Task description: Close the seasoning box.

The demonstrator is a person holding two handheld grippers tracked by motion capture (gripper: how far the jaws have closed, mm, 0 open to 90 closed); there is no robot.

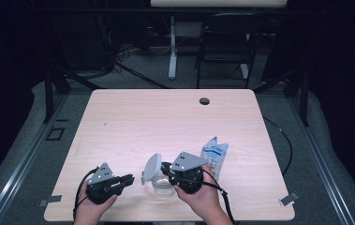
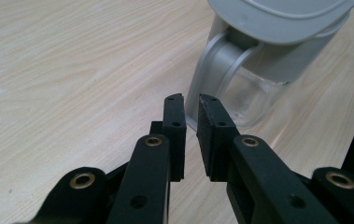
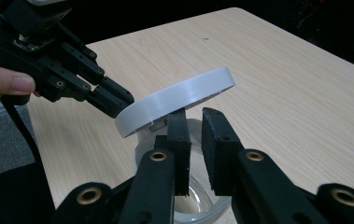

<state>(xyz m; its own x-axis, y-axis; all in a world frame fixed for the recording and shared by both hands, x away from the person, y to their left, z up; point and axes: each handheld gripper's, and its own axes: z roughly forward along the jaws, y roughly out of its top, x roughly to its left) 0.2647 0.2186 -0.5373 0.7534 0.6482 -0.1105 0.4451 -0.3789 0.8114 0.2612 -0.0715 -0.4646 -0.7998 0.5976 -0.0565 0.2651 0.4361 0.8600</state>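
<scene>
A clear jar [image 1: 163, 187] with a hinged grey lid [image 1: 152, 167] stands near the table's front edge. The lid is tilted up and open. My left gripper [image 1: 129, 178] lies to the jar's left and points at its grey hinge strap [image 2: 212, 70]. Its jaws [image 2: 191, 100] are a narrow gap apart with nothing between them. My right gripper [image 1: 166, 168] hovers over the jar's mouth [image 3: 198, 207] from the right. Its jaws [image 3: 194, 114] are also slightly apart and empty, just under the raised lid [image 3: 179, 100]. The left gripper's fingertips [image 3: 116, 100] sit close by the lid's low edge; I cannot tell whether they touch it.
A white and blue pouch [image 1: 215, 157] lies flat on the wooden table [image 1: 166, 122], right of my right hand. A cable hole [image 1: 204, 101] sits near the far edge. Beyond the table stand a dark chair [image 1: 224, 42] and a white desk leg [image 1: 172, 47].
</scene>
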